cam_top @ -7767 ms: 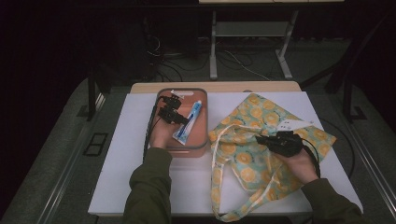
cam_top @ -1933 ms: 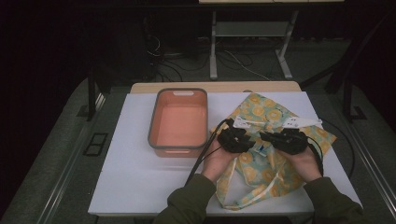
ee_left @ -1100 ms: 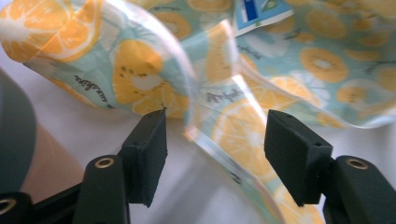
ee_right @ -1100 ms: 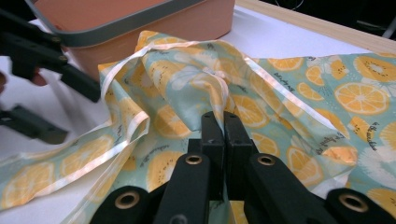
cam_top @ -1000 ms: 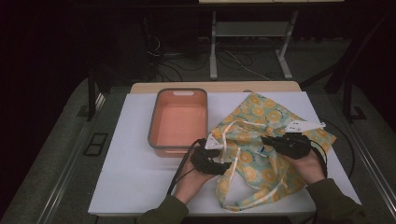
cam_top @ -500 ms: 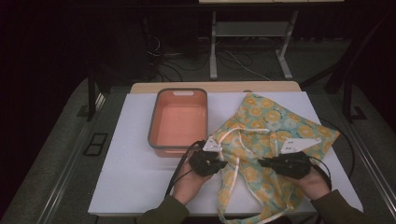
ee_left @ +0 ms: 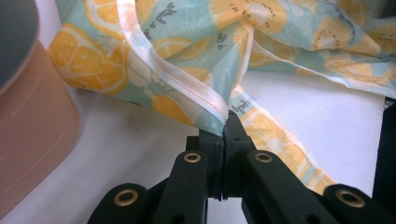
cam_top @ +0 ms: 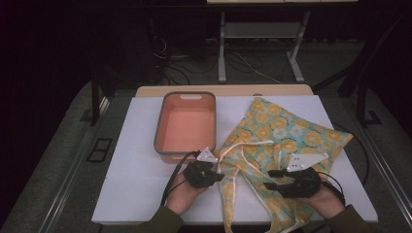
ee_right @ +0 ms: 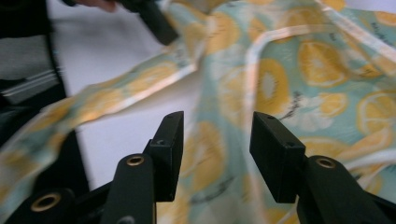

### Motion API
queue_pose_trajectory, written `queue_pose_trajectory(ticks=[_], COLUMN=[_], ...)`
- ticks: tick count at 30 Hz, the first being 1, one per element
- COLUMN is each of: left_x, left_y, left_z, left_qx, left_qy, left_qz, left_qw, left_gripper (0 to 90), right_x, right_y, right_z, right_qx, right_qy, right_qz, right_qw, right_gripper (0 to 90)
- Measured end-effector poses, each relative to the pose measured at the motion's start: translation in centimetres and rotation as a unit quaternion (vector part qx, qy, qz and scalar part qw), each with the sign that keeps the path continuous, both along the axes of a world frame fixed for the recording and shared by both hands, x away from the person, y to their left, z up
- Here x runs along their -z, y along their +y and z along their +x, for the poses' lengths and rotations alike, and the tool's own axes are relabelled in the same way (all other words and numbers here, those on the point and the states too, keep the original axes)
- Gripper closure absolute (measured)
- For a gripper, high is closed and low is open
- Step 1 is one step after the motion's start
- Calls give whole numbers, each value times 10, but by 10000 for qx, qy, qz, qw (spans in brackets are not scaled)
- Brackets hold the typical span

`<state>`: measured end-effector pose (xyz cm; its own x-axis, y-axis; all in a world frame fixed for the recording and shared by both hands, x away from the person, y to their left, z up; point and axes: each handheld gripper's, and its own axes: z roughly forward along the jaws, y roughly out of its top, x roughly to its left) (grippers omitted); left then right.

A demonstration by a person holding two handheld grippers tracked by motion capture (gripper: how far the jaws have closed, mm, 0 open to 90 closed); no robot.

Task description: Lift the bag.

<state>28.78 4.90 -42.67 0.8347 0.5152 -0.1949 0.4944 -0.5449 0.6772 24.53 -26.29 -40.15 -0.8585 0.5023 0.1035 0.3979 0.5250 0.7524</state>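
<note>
A lemon-print cloth bag (cam_top: 286, 133) with pale straps lies spread over the right half of the white table. My left gripper (cam_top: 216, 175) is at the bag's near left corner, beside the orange tub, shut on the bag's hem (ee_left: 219, 122). My right gripper (cam_top: 272, 173) hovers low over the bag's near right part, jaws open, the printed cloth (ee_right: 219, 140) under them and nothing between them. One strap (cam_top: 243, 165) trails across the table between the two grippers.
An empty orange tub (cam_top: 187, 124) with a grey rim stands at the table's centre left, close to my left hand. The white tabletop (cam_top: 136, 165) lies bare to the left of the tub. The bag's lower end hangs over the near table edge.
Both hands have pulled toward the near edge, and the bag has been drawn out flatter and wider. The tub, which held items several seconds ago, now stands empty.
</note>
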Motion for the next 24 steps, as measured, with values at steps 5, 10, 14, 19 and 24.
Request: queue_pose_trajectory(ticks=[5,10,14,19,24], left_x=[0,1,1,1,0], left_y=[0,1,2,2,2], left_z=[1,2,3,3,3], left_qx=[-14,-47,-67,-74,-68], left_qy=[-10,-16,-10,-4,-8], left_qz=[19,-1,-20,-25,-68], left_qw=[10000,10000,10000,10000,10000], left_gripper=[887,887,887,887,887], right_x=[19,39,45,41,39], right_y=[2,8,13,2,-3], right_z=[-22,-26,-26,-18,-12], right_qx=[-189,-93,-190,37,94], right_qy=[242,357,192,171,77], right_qz=[-403,-802,-1120,-1079,-1156], right_qw=[9987,9961,9933,9940,9932], right_gripper=[411,248,209,586,881])
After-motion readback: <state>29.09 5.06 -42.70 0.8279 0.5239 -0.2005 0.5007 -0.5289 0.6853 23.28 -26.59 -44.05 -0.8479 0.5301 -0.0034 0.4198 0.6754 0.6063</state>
